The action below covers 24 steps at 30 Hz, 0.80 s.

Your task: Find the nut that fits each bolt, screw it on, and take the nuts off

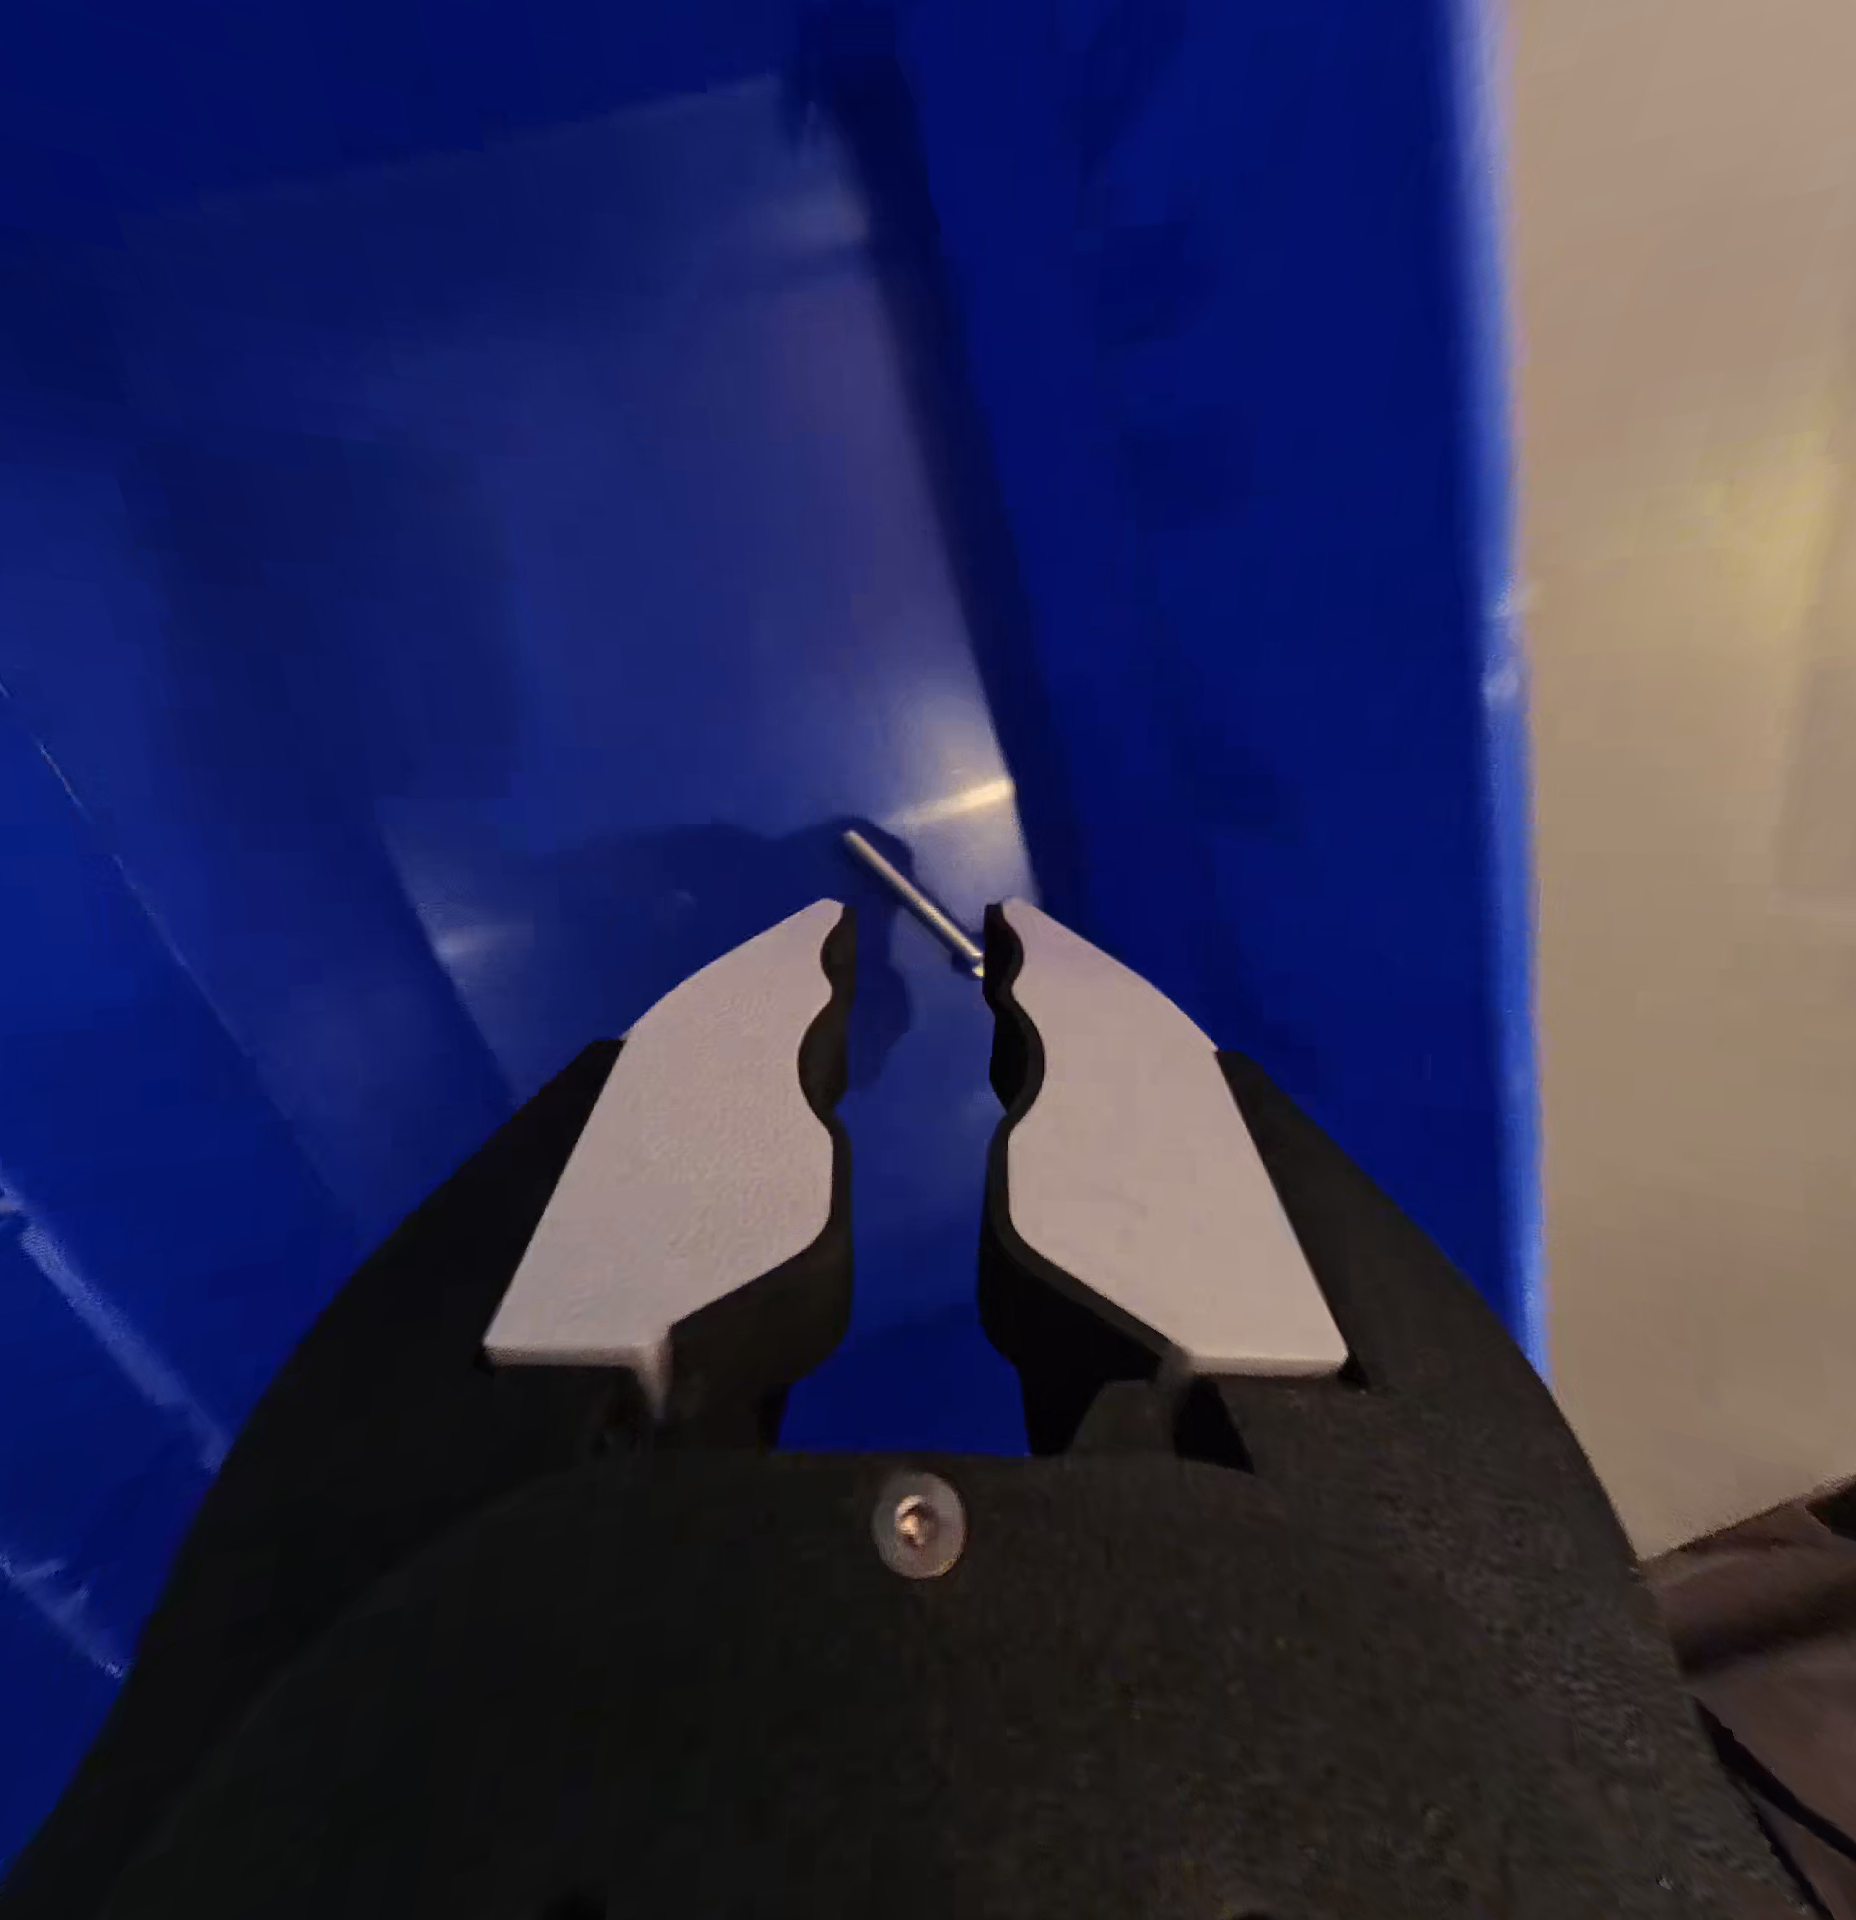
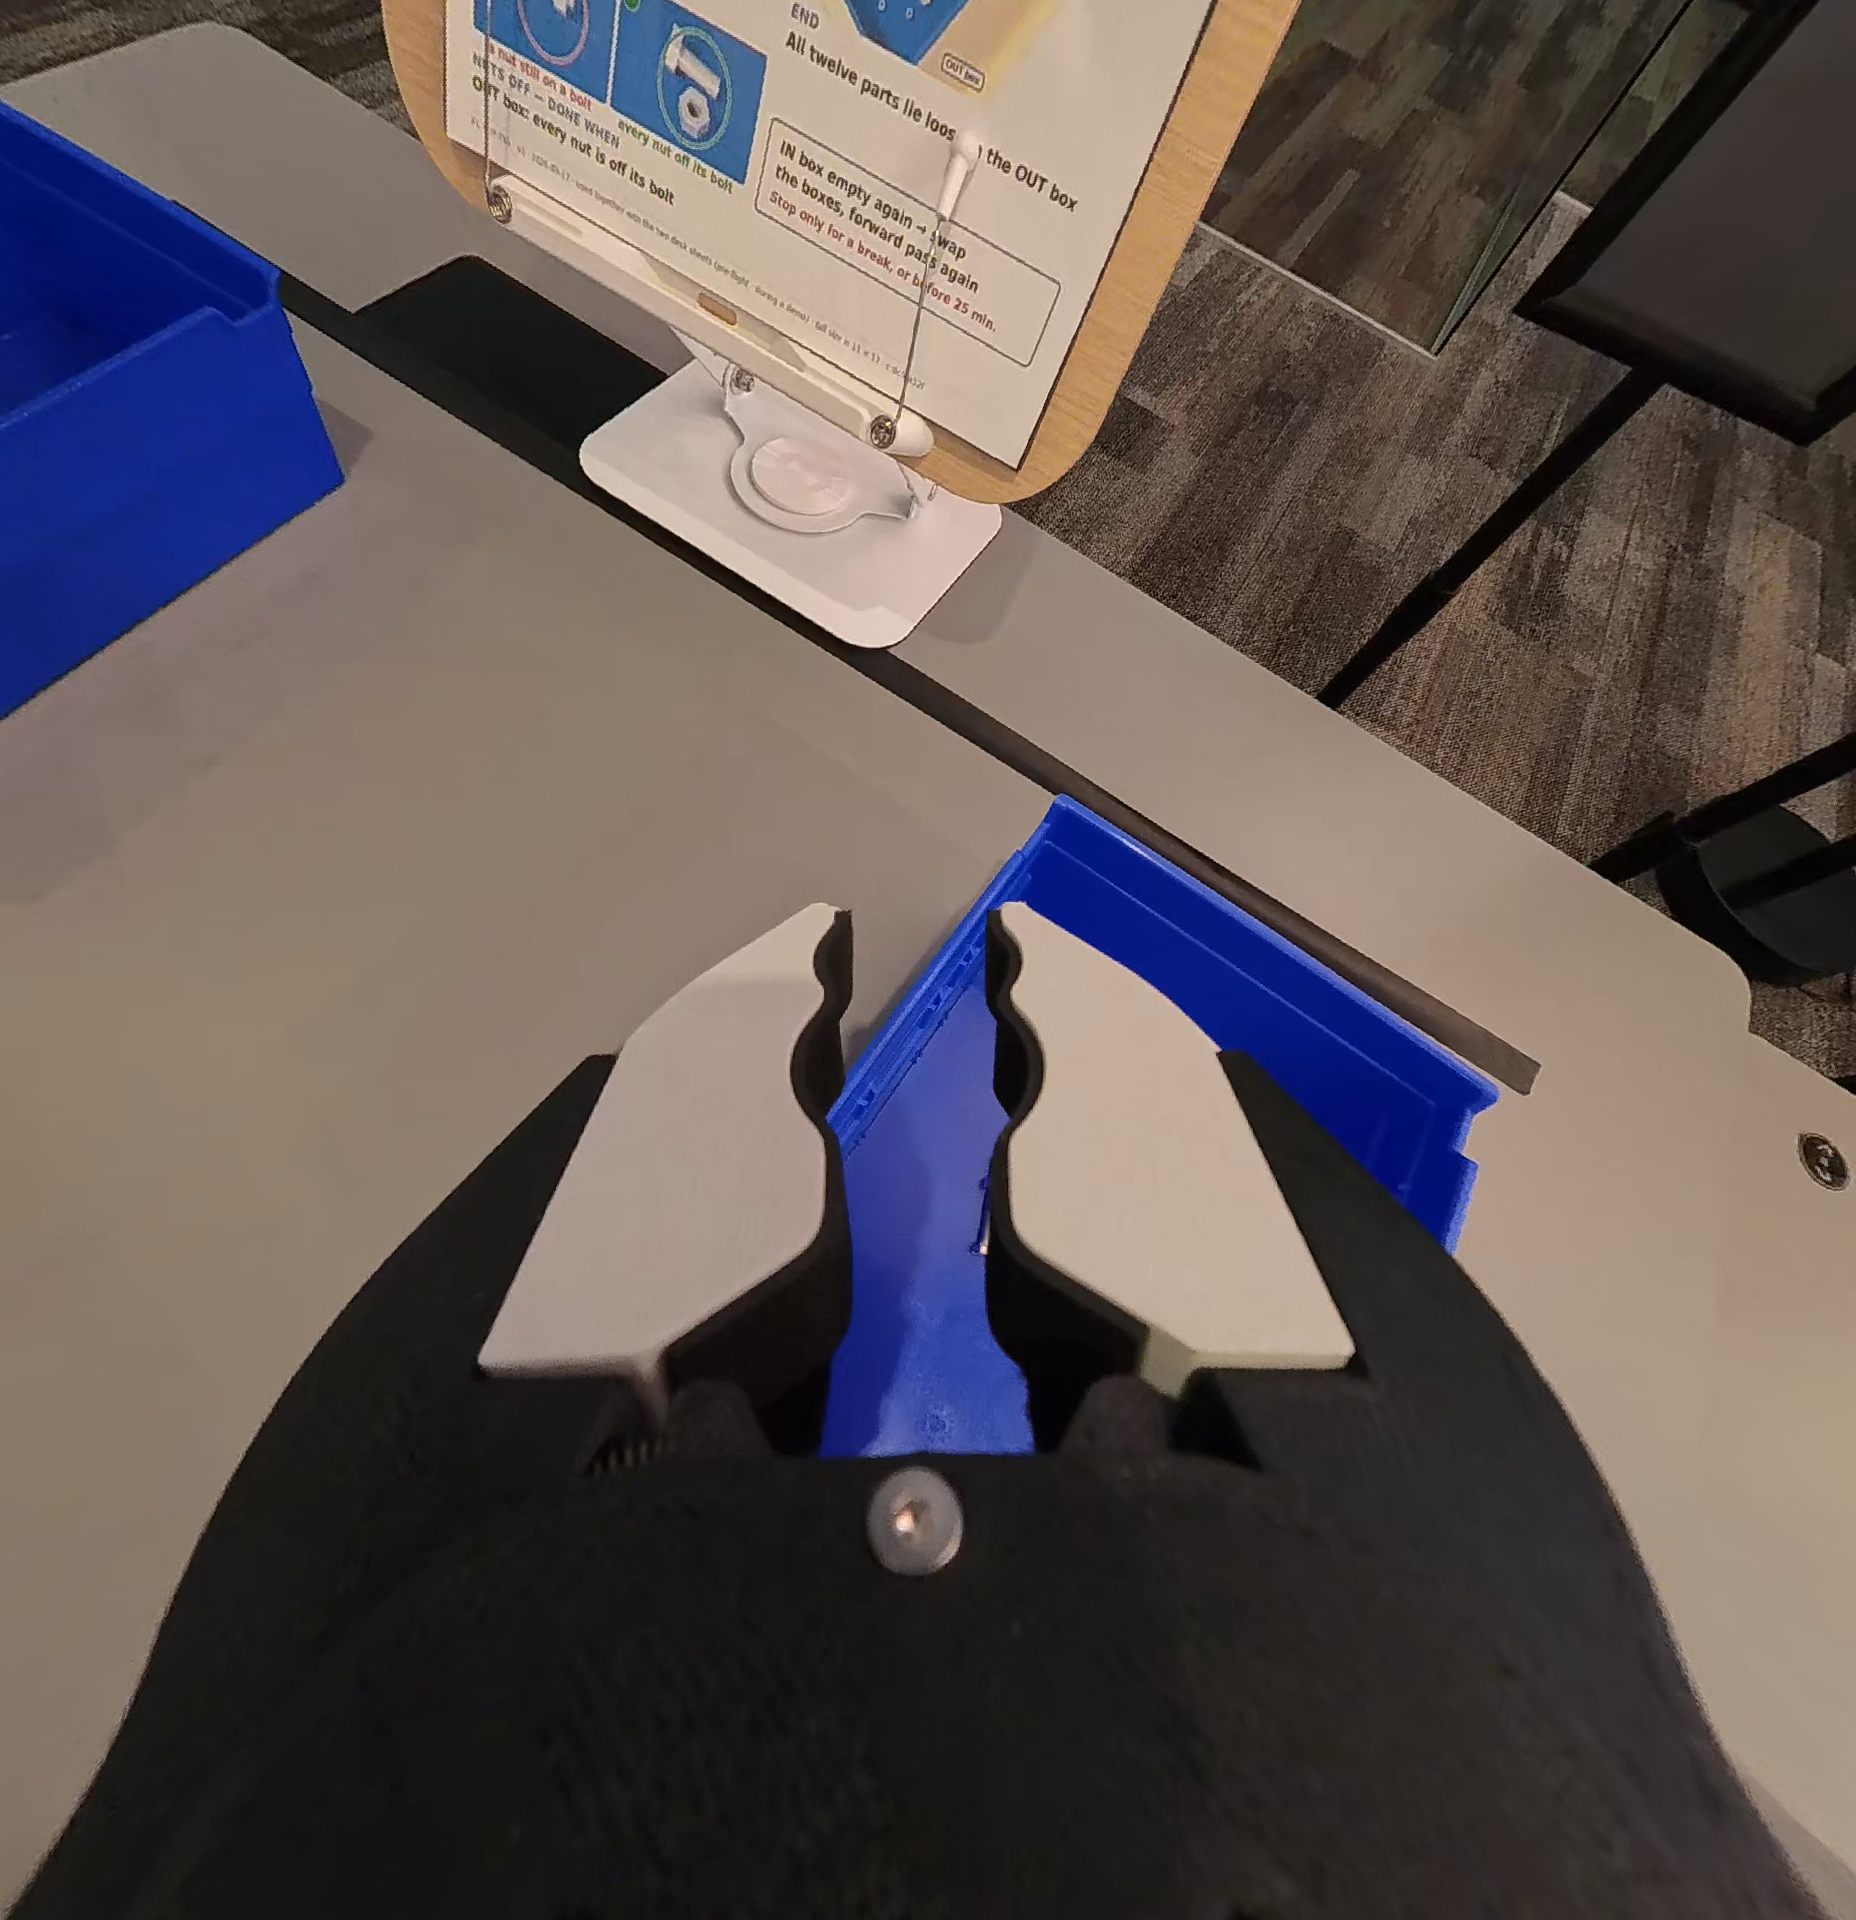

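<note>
In the left wrist view my left gripper [image 1: 919, 920] is open and reaches down inside a blue bin [image 1: 488, 520]. A thin silver bolt [image 1: 908, 899] lies on the bin floor just past the fingertips. Its near end is close to the right fingertip [image 1: 1017, 935], and it is not gripped. In the right wrist view my right gripper [image 2: 919, 925] is open and empty, hovering over a second blue bin [image 2: 1267, 997] on the grey table [image 2: 384, 935]. A small metal part [image 2: 981, 1226] shows in that bin beside the right finger. No nuts are visible.
Another blue bin [image 2: 103, 416] stands at the table's left. An instruction sheet on a wooden board with a white stand [image 2: 799, 499] sits at the table's far edge. Beyond the edge are carpeted floor and black stands [image 2: 1755, 883]. The left gripper's tips are roughly 50 centimeters from the right gripper's.
</note>
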{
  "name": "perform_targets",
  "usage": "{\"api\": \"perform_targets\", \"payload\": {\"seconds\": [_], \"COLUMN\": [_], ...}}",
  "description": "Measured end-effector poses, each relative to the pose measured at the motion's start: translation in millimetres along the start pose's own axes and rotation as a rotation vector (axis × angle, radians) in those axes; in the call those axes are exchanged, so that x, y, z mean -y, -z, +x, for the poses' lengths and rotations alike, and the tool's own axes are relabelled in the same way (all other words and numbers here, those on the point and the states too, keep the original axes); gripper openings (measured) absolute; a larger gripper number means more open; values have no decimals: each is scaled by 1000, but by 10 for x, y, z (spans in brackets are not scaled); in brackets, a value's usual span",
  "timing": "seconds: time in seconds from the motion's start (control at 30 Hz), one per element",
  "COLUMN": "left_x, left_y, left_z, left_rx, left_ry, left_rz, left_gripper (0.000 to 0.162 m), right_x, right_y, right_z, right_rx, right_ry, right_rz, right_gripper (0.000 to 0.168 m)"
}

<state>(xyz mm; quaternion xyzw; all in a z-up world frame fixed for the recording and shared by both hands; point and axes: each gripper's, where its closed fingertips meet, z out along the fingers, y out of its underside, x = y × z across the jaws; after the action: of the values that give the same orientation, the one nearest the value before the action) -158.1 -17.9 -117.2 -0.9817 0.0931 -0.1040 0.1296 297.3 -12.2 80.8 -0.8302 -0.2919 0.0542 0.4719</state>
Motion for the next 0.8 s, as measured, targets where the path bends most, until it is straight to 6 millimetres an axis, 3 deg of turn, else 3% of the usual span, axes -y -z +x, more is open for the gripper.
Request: {"api": "perform_targets", "payload": {"seconds": [0.07, 0.33, 0.8], "left_x": [-19, -95, -125], "left_y": [-108, -321, -312], "left_z": [-65, -26, -74], "left_rx": [46, 43, 36], "left_ry": [7, 6, -1], "left_rz": [-39, -128, -143], "left_gripper": [22, 22, 13], "right_x": [-5, -23, -66], "right_y": [-14, -47, -108], "right_z": [-2, -41, -116], "right_rx": [0, 11, 21], "right_ry": [4, 18, 57], "right_rz": [-6, -25, -65], "right_gripper": [26, 27, 27]}}
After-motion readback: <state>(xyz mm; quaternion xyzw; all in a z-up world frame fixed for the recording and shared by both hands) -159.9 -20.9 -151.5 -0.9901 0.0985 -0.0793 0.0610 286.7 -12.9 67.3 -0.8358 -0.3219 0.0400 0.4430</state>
